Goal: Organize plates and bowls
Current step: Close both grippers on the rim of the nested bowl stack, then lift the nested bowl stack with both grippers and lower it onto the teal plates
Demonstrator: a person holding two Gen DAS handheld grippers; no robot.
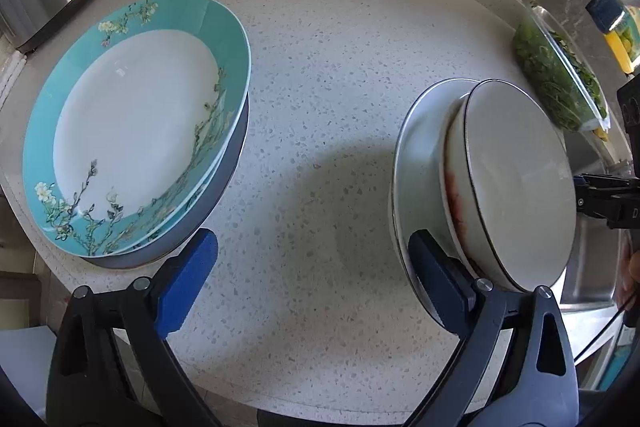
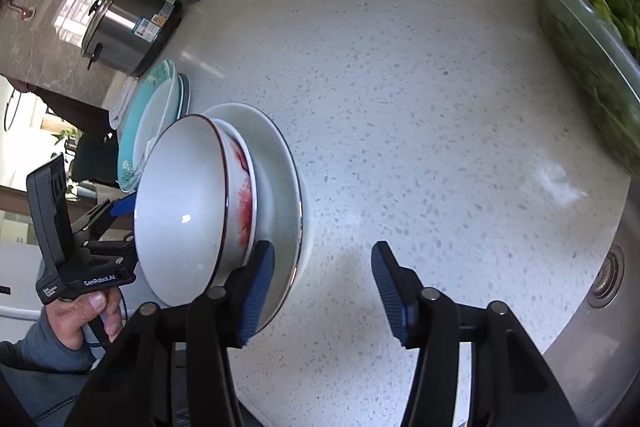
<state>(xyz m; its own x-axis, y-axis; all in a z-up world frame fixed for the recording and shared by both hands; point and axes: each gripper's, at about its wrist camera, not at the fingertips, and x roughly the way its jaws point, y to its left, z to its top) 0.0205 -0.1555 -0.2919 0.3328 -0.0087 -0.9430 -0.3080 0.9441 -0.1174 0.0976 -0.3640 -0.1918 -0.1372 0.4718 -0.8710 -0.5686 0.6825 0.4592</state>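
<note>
left gripper [image 1: 316, 275] open | right gripper [image 2: 322, 291] open | sink drain [image 2: 608, 281] (right view only) | teal plate [image 1: 132, 123] faces left view

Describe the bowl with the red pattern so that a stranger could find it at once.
On the speckled white countertop stand two stacks of dishes: a teal floral plate stack and a white stack. In the white stack, the red-patterned bowl sits on a white plate, with a plain white bowl nested inside. Only it has red marks on its wall.

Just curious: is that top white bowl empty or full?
Empty: the top bowl shows a bare white inside with only a glint of light.
</note>
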